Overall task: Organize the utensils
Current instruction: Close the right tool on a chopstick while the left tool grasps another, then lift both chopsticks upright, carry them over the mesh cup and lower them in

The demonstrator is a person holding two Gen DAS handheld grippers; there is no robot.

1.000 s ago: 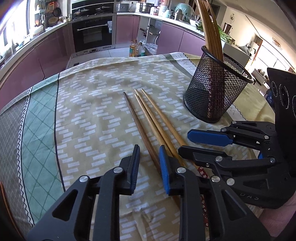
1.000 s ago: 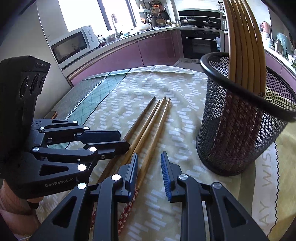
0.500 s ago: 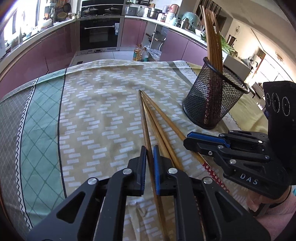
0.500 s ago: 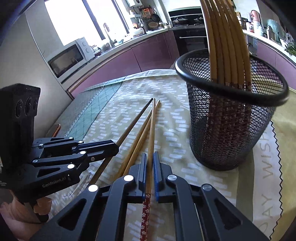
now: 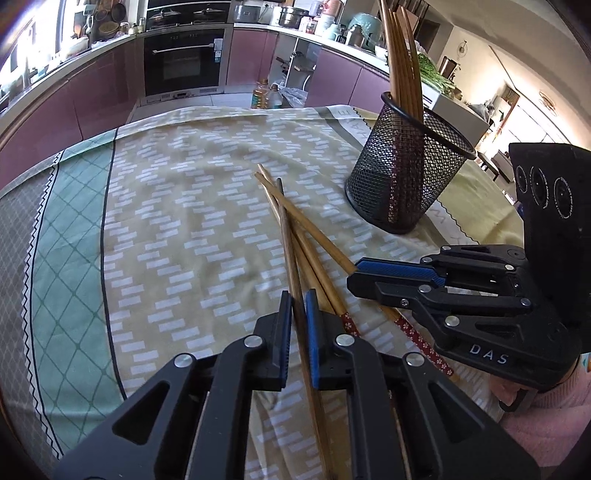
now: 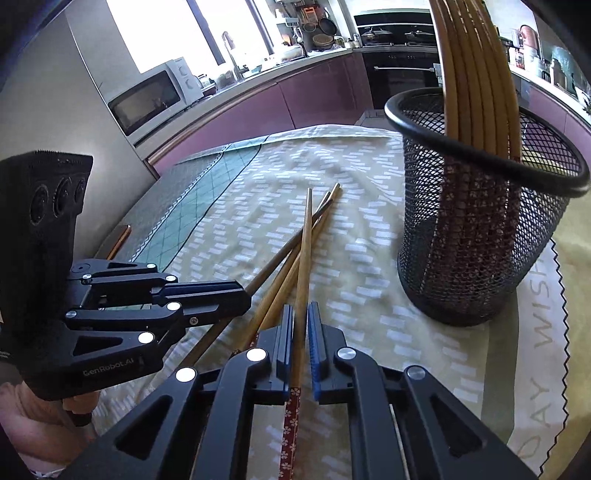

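Gripping chopsticks (image 5: pixel 286 236) near holder (image 5: pixel 406 184)

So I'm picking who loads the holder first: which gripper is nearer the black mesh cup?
Right. The right gripper, shut on a chopstick, sits just beside the mesh cup. The left gripper, holding the darker chopstick, lies beyond it, farther from the cup.

Kitchen interior. Mauve cabinets (image 5: pixel 92 88) curve along upper left of the left view, pale counter on top. Black built-in oven (image 5: pixel 184 55) at upper centre, pots above it. White microwave (image 6: pixel 153 98) at upper left of the right view, beside a bright window (image 6: pixel 162 29) with strong daylight. Worktop covered by patterned yellow-green cloth (image 5: pixel 177 221). Open lit room at far right of the left view.
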